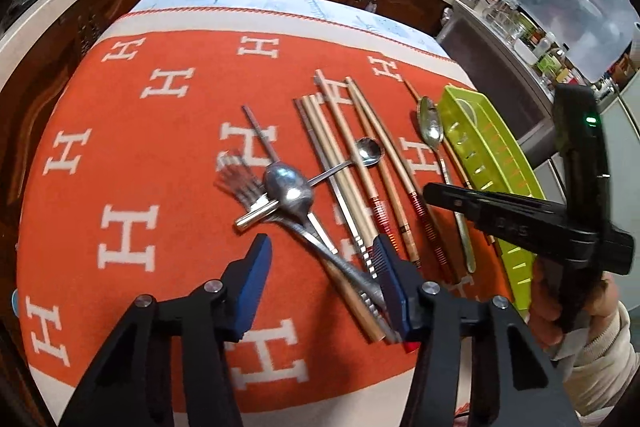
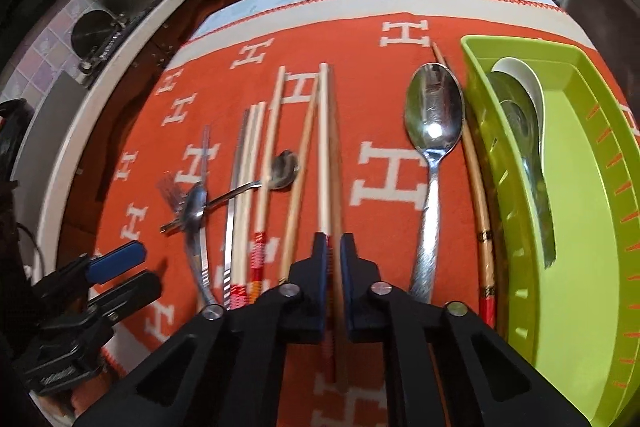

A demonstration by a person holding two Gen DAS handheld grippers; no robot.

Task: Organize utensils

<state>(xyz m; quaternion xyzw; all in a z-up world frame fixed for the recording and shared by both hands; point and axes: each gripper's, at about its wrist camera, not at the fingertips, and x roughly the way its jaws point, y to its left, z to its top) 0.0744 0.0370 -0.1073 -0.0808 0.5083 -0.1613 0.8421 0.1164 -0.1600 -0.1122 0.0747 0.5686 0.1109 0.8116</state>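
right gripper (image 2: 334,259) clamped on chopstick pair (image 2: 327,147); thin sticks could slip or scissor. left gripper (image 1: 320,283) apart over crossed spoon handles (image 1: 340,267); may snag the pile.

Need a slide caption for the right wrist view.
Right tongs shut on a chopstick, large spoon and green tray alongside.

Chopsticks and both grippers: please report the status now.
Right gripper shut on chopstick. Left gripper open over crossed spoon handles. Green tray holds spoons only.
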